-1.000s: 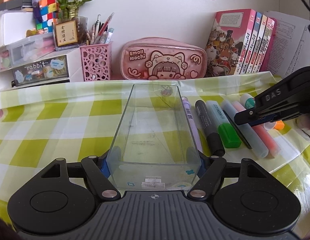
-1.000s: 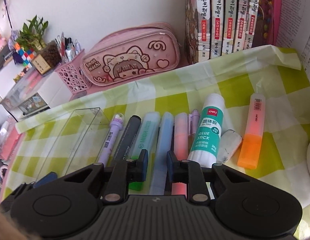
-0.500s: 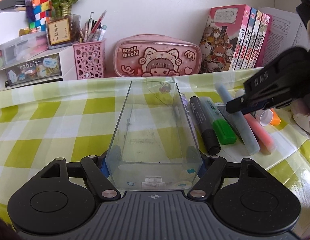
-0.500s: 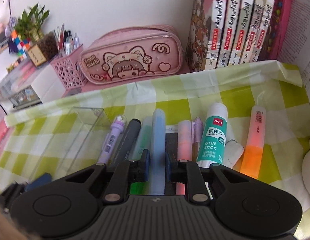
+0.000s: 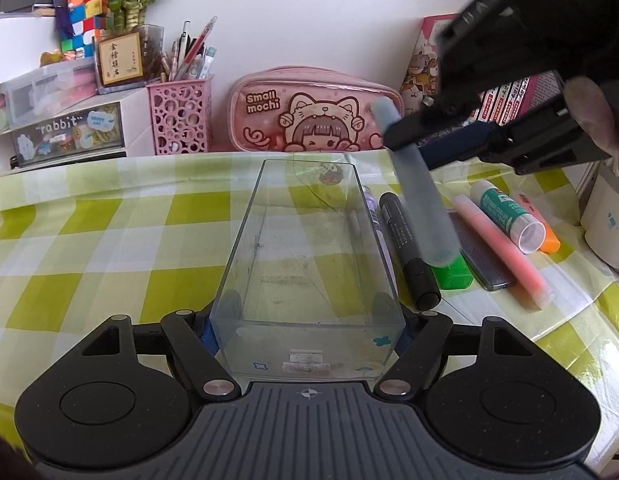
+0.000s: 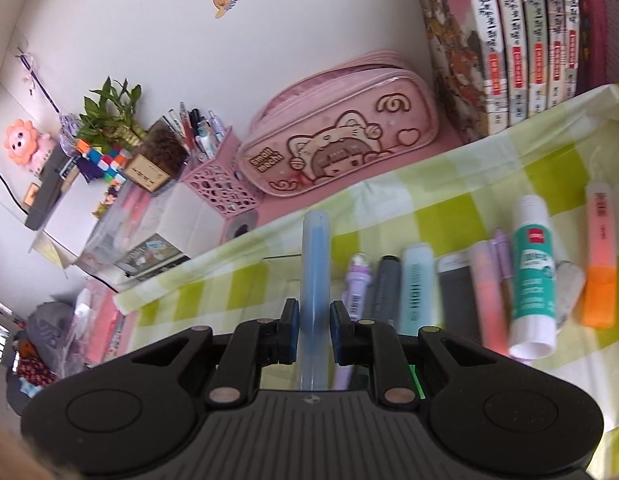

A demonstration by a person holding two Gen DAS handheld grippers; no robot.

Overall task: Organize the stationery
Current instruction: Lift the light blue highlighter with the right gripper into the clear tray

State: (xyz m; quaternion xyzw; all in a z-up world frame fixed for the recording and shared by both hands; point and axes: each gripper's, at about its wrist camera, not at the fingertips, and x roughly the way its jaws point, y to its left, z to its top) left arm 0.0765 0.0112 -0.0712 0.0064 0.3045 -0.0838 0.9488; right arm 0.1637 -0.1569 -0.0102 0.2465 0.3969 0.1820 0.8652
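My left gripper (image 5: 307,332) is shut on the near end of a clear plastic box (image 5: 309,248) that rests on the checked tablecloth. My right gripper (image 6: 313,328) is shut on a pale blue highlighter (image 6: 315,256). In the left wrist view this highlighter (image 5: 421,208) hangs tilted in the air just right of the box, over the row of pens. Lying in that row are a purple pen (image 5: 369,200), a black marker (image 5: 405,248), a green highlighter (image 5: 451,270), a pink highlighter (image 5: 501,248), a glue stick (image 5: 505,214) and an orange highlighter (image 5: 549,240).
A pink pencil case (image 5: 313,116) and a pink mesh pen holder (image 5: 179,120) stand along the back wall. Books (image 6: 509,40) stand at the back right and small drawers (image 5: 65,132) at the back left. A white container (image 5: 605,216) sits at the right edge.
The right gripper closed on the blue highlighter, lifted it out of the row, rolled, and carried it up and towards the box. The left gripper and the box stayed put.
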